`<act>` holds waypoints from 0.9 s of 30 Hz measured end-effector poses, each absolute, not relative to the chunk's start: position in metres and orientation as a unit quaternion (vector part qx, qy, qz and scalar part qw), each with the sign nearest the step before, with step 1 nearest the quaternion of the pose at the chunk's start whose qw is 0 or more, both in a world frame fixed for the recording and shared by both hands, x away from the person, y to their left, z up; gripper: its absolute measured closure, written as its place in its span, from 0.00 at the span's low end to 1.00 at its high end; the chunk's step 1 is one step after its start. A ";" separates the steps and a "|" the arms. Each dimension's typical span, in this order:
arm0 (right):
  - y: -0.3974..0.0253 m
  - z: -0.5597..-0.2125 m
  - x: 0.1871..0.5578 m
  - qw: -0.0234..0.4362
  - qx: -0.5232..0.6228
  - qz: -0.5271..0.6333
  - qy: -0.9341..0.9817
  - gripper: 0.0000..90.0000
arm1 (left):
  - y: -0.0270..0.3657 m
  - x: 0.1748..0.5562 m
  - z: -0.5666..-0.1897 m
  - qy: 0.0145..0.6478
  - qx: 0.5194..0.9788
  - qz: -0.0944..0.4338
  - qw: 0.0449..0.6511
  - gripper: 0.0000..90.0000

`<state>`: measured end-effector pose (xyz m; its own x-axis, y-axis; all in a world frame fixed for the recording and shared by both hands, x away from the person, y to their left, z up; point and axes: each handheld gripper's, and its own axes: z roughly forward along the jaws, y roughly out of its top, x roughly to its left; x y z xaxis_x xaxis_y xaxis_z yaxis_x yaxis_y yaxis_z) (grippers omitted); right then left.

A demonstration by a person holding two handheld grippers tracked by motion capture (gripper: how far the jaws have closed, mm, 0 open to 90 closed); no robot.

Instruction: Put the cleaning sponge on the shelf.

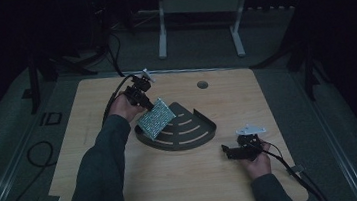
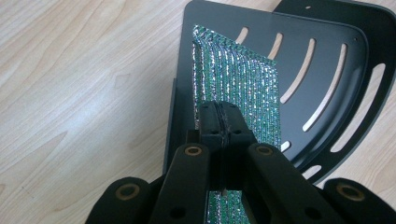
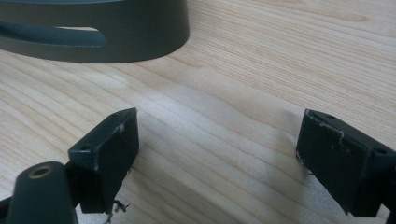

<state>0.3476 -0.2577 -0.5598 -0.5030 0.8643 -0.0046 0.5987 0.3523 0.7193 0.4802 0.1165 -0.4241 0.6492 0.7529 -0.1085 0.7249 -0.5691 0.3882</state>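
A light wooden table (image 1: 185, 180) with rounded corners stands on a grey floor. A small round hole (image 1: 202, 84) sits near its far edge, a little right of centre. A dark, quarter-round metal tray (image 1: 197, 131) with curved slots and a raised rim lies flat on the table, about midway between its left and right edges. Two small pieces of tape (image 1: 51, 199) mark the near side edges.

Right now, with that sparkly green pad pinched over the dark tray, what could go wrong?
The left gripper pinches the glittery green pad by one edge only, so it might slip or swing as it goes down. The pad hangs near the straight edge of the dark corner tray, so it may land half off, on the wooden table. The right gripper is open and apart from the tray, so nothing steadies the tray.
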 end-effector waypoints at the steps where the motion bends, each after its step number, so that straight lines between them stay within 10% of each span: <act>1: -0.258 -0.560 0.348 0.196 0.458 0.338 0.798 0.14 | 0.117 0.481 -0.425 0.418 0.885 0.034 0.204 1.00; 27: -0.258 -0.560 0.348 0.196 0.457 0.338 0.799 0.14 | 0.112 0.490 -0.441 0.409 0.889 0.034 0.201 1.00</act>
